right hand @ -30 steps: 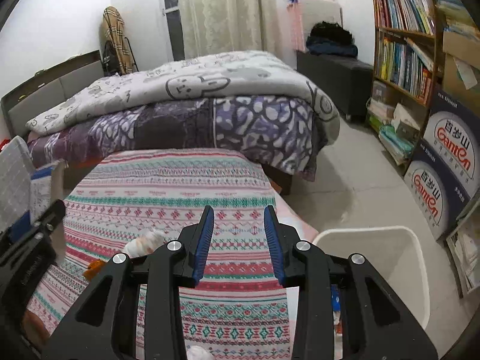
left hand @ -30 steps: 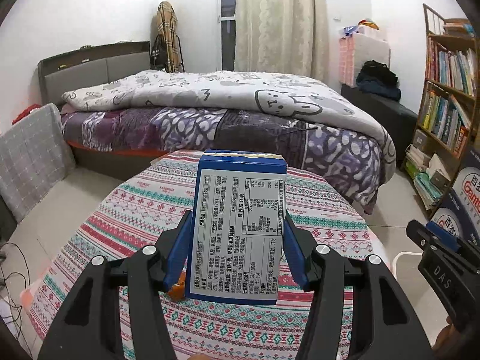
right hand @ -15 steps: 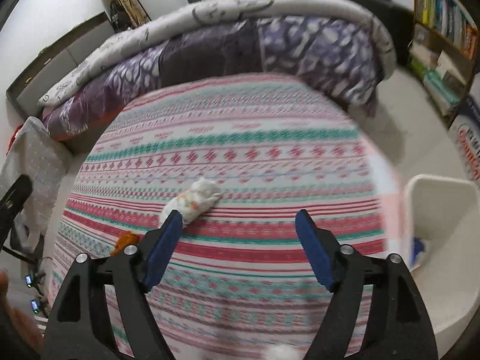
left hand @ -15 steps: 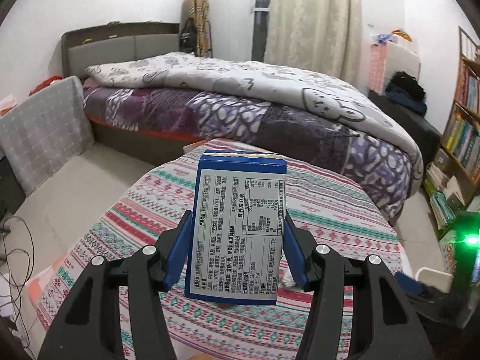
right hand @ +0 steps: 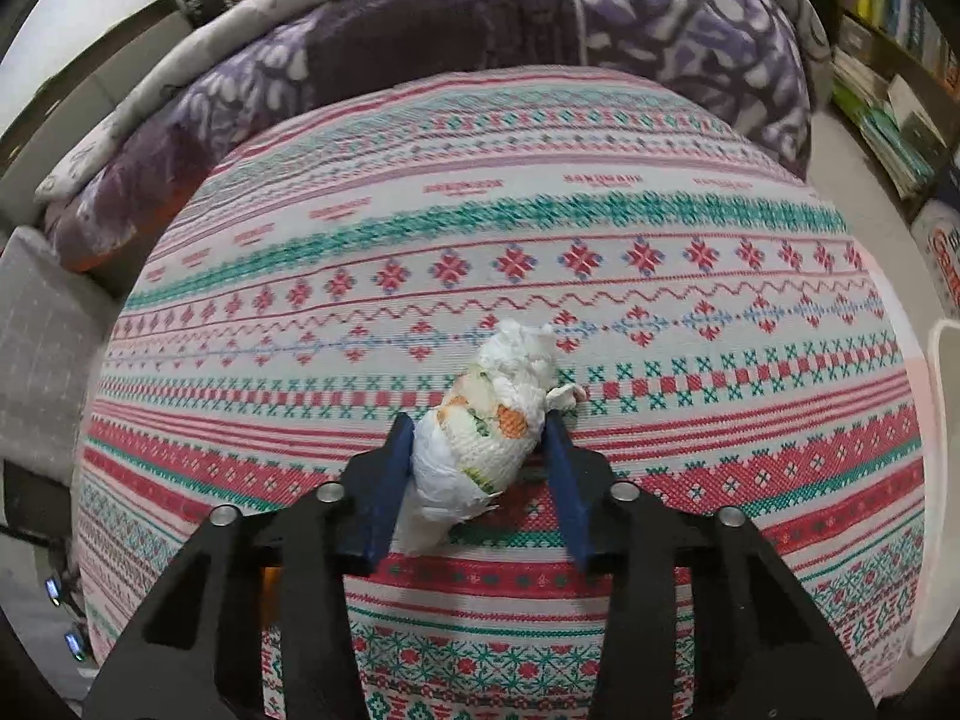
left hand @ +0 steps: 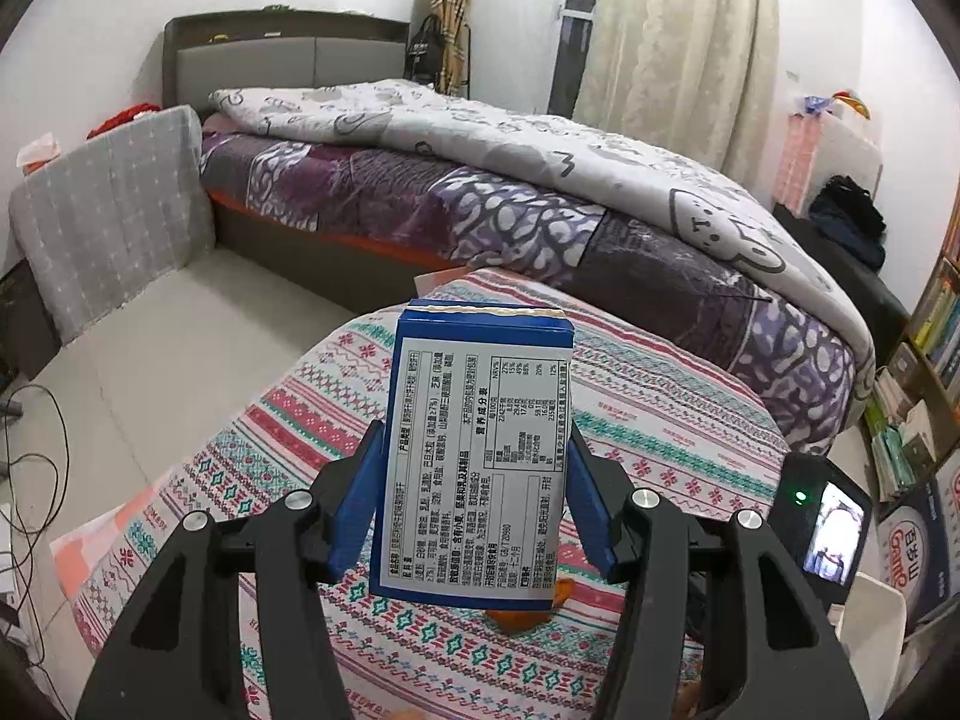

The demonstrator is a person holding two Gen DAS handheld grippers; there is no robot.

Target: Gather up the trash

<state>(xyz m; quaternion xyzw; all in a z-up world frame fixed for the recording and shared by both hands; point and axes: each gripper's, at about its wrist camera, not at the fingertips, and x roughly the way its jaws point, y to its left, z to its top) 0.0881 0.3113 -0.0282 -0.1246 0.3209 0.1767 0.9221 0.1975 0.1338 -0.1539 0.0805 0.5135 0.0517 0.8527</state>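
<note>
Bedroom, patterned-cloth round worktop (right hand: 600,228). Left gripper (left hand: 474,498) fingers clamp blue-and-white cardboard box (left hand: 474,450), frame centre. Right gripper (right hand: 480,474) fingers straddle crumpled white paper wad (right hand: 486,432) at centre, not visibly squeezing. White bin (right hand: 942,480) at right edge; nothing seen deposited; orange scrap (left hand: 522,615) remains.

You have a blue carton (left hand: 474,456) with a white printed label clamped upright between your left jaws. A crumpled white wad (right hand: 489,438), orange-flecked, lies between your right jaws.

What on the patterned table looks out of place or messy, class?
A crumpled white tissue wad with orange and green stains lies on the tablecloth, between the right gripper's fingers. A scrap of orange peel lies there too, behind the blue box clamped in the left gripper.
</note>
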